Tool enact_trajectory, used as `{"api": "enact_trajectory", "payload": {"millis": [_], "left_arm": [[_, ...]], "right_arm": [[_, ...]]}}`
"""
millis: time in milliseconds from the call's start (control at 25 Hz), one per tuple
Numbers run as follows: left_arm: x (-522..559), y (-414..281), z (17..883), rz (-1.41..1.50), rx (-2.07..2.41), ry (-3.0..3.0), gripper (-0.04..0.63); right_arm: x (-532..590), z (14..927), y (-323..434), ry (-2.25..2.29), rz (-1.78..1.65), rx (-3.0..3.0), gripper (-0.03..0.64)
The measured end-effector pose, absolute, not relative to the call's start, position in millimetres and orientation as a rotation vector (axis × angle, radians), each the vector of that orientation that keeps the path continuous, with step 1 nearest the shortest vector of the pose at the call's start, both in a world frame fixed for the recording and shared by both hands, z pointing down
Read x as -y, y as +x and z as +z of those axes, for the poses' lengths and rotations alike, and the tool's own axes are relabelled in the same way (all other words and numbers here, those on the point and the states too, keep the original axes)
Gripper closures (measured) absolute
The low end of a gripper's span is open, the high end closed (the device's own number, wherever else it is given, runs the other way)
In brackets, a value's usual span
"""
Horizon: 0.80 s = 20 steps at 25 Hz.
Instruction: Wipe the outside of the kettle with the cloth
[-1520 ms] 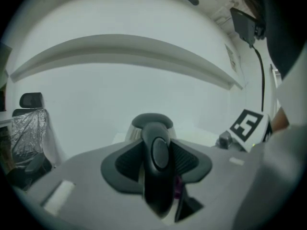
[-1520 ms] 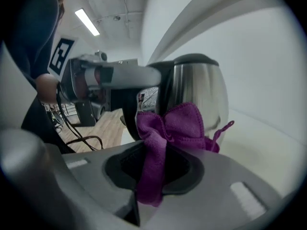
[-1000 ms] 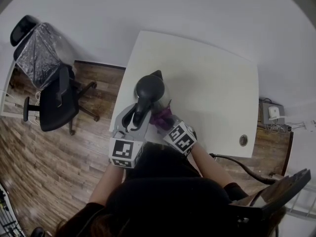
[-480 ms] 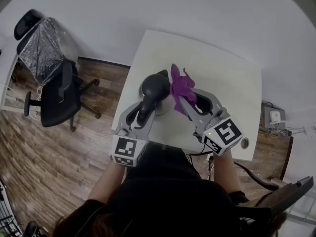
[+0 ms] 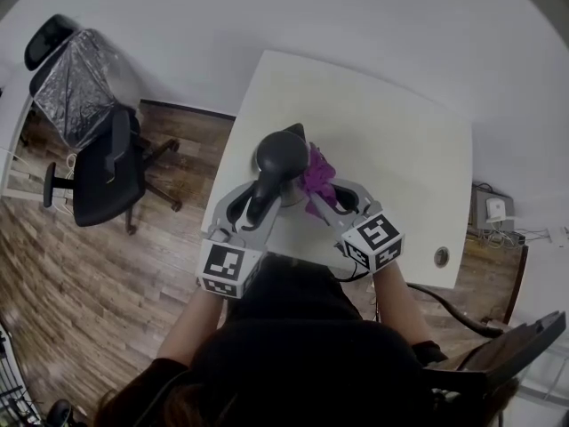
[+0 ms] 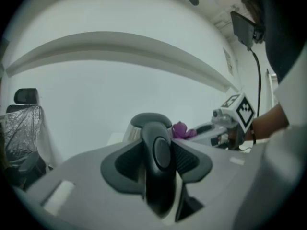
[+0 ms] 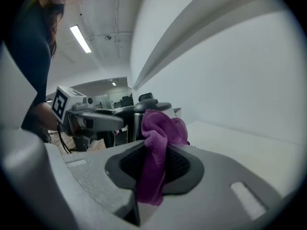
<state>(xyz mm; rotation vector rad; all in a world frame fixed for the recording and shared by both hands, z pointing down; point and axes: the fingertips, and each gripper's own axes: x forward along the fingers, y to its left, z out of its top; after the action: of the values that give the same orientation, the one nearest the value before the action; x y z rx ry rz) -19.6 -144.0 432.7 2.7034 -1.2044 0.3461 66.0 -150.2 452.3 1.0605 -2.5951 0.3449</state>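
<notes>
Left gripper [image 5: 253, 205] is clamped on the handle of the kettle [image 5: 281, 154], right gripper [image 5: 318, 190] pinching the purple cloth [image 5: 317, 167] just beside the kettle. It sits near the table [image 5: 391, 140] edge, so a hard wipe might tip it.

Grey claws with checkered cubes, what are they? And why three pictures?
They are grabbing tools; a person holds one in each hand. One picture comes from a camera on the person's head, looking down. The other two come from cameras riding on the claws. On the white table stands a silver kettle with a black lid. The left claw grips its black handle. The right claw pinches a purple fluffy cloth next to the kettle.
</notes>
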Motion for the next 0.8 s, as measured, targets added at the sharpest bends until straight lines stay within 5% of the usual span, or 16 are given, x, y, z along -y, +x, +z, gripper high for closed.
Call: {"api": "enact_trajectory", "payload": {"millis": [520, 800], "left_arm": [[148.5, -24.1, 427.0, 0.330, 1.231, 2.665, 0.403], [146.6, -23.2, 428.3, 0.338, 1.227, 2.676, 0.403]], "right_arm": [[138.4, 580.3, 68.9, 1.008, 0.575, 2.338, 0.535], [134.8, 571.6, 72.9, 0.986, 0.553, 2.329, 0.535]]}}
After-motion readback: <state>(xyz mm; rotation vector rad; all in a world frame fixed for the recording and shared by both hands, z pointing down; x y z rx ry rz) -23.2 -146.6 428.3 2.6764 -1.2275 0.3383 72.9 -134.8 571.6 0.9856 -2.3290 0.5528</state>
